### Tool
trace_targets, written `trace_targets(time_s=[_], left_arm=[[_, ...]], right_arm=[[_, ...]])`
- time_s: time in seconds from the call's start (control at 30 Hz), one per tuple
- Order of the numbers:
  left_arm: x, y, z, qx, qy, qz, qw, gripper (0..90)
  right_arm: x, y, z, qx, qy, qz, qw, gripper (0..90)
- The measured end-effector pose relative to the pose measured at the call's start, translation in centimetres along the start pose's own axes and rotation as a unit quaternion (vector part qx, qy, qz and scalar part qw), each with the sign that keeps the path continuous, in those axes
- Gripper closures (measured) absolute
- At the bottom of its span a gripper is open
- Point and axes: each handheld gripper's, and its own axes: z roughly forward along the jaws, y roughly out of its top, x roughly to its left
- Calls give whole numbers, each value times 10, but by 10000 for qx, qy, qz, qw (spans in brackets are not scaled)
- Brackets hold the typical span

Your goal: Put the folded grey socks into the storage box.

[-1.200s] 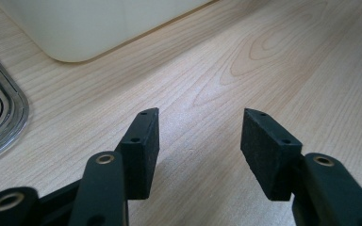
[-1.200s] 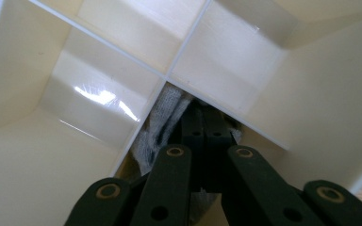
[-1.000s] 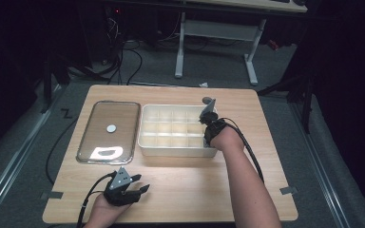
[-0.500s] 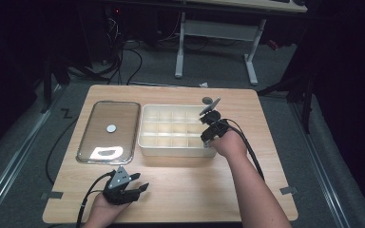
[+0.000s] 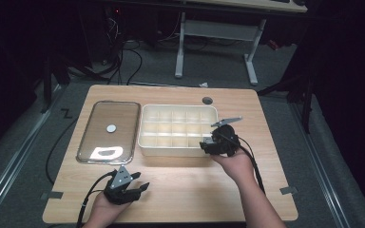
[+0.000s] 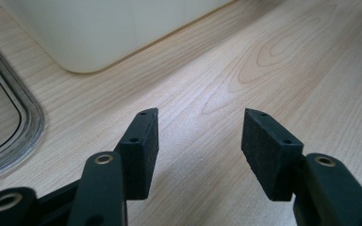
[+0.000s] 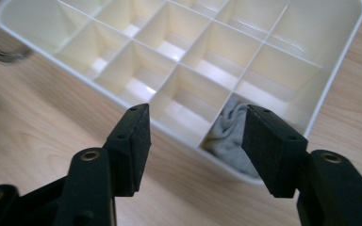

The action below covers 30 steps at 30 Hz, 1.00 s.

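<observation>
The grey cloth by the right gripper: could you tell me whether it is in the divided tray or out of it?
In: the grey cloth lies bunched in a corner compartment of the divided tray, with nothing held between the right gripper's jaws.

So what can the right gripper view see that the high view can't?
The right gripper view alone shows a grey cloth bunched in a corner compartment, between its open, empty fingers. The high view alone shows the lid beside the box, the left gripper and both hands. Both show the white divided box on the wooden table.
</observation>
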Motion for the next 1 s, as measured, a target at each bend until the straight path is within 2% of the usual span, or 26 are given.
trace_targets(time_s=[0.13,0.17,0.2,0.3,0.37,0.43,0.57,0.7,0.8,0.83,0.9,0.93,0.97,1.0], left_arm=[[-3,-1,-3,-33,-4,83,10000,472],[-3,-1,-4,-79,-37,63,9999,465],[-3,-1,-4,-79,-37,63,9999,461],[-4,-3,-6,-103,-47,7,9999,453],[-4,-4,-6,-80,-32,1,10000,451],[-3,-4,-6,-93,-10,-16,10000,451],[-2,-4,-8,-164,13,-41,9999,450],[-2,-4,-9,-329,-110,-94,9994,444],[-4,-3,-10,-381,-106,-102,9992,442],[-4,-3,-10,-381,-89,-106,9992,441],[-5,-4,-10,-383,-104,-151,9991,440],[-6,-4,-10,-395,-104,-152,9990,440],[-7,-4,-9,-382,-120,-151,9991,439],[-7,-4,-9,-342,-118,-132,9993,438]], right_arm=[[8,-25,-10,-488,96,3,9988,416],[12,-37,-12,-631,111,-57,9979,406],[12,-37,-12,-631,111,-57,9979,406],[17,-54,-11,-732,114,-81,9972,394],[22,-69,-8,-790,25,-159,9967,389],[22,-73,-7,-813,3,-179,9965,388],[25,-92,2,-849,-83,-273,9960,380],[27,-108,10,-945,-156,-279,9950,372],[31,-125,13,-1167,-250,-152,9927,365],[33,-130,13,-1266,-196,-61,9917,363],[34,-143,13,-1557,253,412,9866,370],[35,-146,14,-1471,488,427,9870,352],[37,-146,14,-1430,393,203,9887,355],[38,-147,14,-1436,188,71,9894,360]])
